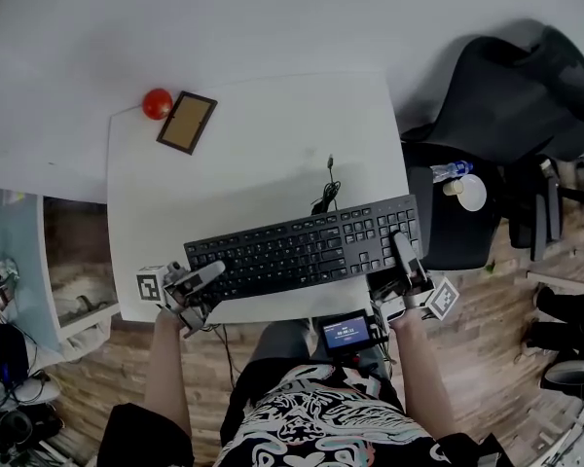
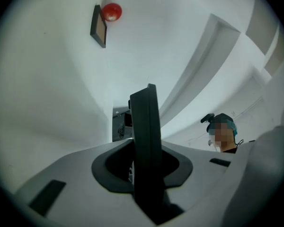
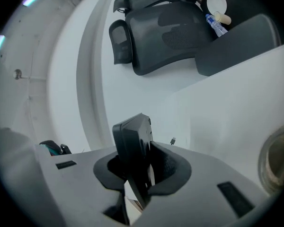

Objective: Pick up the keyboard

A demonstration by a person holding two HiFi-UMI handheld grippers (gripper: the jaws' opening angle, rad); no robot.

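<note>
Two hand-held grippers [image 1: 210, 276] [image 1: 401, 249] on opposite keyboard [image 1: 302, 246] ends

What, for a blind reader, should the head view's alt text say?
The left gripper and right gripper clamp a black keyboard by its ends at the near edge of a white table. A red ball and brown board lie beyond.

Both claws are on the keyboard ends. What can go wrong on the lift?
1. The right claw grips only a corner of the keyboard, and the left claw pinches its thin left edge. An uneven lift could twist it out of one grip.
2. The cable lies coiled on the table behind the keyboard and may drag or catch.
3. The keyboard sits at the table's near edge, so a slip would likely drop it off.
</note>
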